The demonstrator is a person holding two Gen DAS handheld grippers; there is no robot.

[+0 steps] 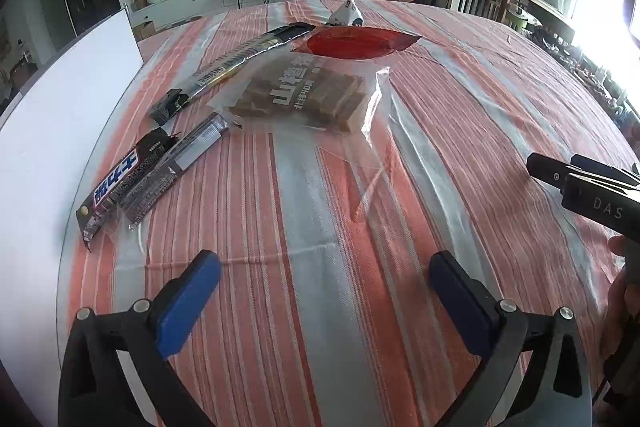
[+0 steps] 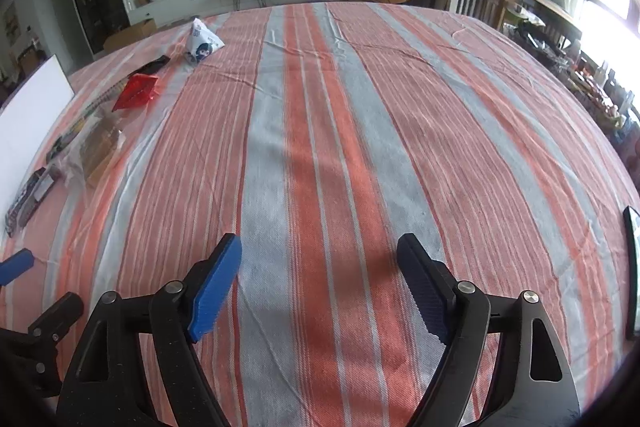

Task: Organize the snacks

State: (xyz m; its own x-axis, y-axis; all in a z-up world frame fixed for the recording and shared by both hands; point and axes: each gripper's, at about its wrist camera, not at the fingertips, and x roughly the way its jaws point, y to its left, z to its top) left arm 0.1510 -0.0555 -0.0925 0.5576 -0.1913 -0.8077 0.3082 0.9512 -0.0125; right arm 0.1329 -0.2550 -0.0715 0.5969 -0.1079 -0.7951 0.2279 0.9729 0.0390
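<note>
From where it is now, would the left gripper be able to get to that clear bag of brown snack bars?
Probably yes. The left gripper is open and empty, and only bare striped tablecloth lies between it and the clear bag of brown bars. The red packet sits behind the bag, out of the way.
</note>
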